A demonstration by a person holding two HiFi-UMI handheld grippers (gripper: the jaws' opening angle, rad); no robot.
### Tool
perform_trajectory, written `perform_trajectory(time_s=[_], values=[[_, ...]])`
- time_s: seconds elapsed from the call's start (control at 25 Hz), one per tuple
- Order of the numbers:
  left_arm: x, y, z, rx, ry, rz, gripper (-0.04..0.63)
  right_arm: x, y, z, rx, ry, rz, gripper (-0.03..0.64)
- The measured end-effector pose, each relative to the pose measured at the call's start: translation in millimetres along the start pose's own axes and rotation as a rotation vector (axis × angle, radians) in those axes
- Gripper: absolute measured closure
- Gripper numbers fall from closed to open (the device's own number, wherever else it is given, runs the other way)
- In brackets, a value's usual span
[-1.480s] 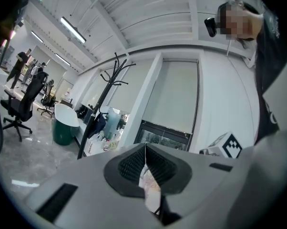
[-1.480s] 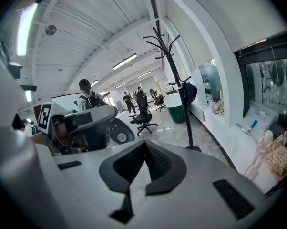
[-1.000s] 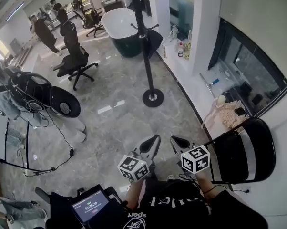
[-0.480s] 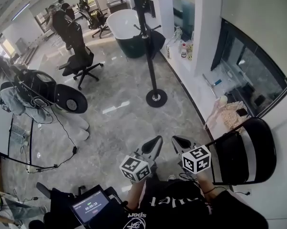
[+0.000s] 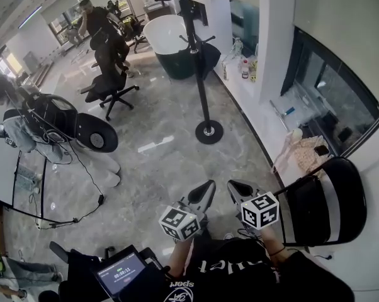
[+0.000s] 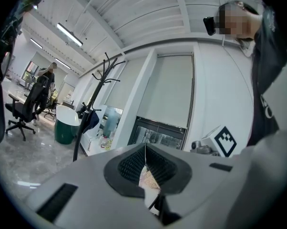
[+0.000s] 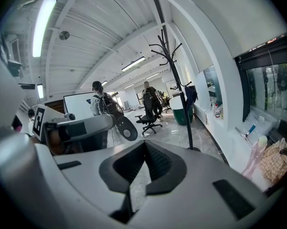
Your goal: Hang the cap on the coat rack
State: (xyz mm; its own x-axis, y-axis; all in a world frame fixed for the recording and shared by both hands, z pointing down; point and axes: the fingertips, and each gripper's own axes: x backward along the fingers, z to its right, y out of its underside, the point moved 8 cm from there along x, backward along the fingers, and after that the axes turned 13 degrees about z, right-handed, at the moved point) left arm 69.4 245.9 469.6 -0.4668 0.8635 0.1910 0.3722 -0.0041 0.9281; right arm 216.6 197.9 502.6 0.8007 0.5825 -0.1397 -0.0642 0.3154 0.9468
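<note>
Down at the 6 o'clock edge of the head view, the left tool [image 5: 207,186] and the right tool [image 5: 233,185] sit side by side, close in front of the person's body, tips pointing toward 12 o'clock. The left gripper view shows the left tool [image 6: 145,149] with its ribbed pads pressed together and nothing caught between them. The right gripper view shows the right tool [image 7: 144,144] closed the same way, with only floor visible past its tip. The black coat rack [image 5: 197,61] stands well apart from both tools at 12 o'clock, its round base on the marble floor [image 5: 158,156]. A dark blue item [image 7: 190,95] hangs from one of its lower hooks; whether this is the cap I cannot tell. Behind the rack is a bathtub [image 5: 164,33]. An office chair [image 5: 111,83] is at 11 o'clock, and a black folding chair [image 5: 322,200] is just beside the right tool at 3 o'clock.
</note>
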Motion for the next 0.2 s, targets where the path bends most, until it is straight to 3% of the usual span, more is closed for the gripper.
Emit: perform_trajectory(time_s=[0.2], values=[[-3.6,0.6,-3.7,0.0,0.006,0.002,0.589,-3.8,-0.5,3.1,0.002,0.003,0.003,0.601]])
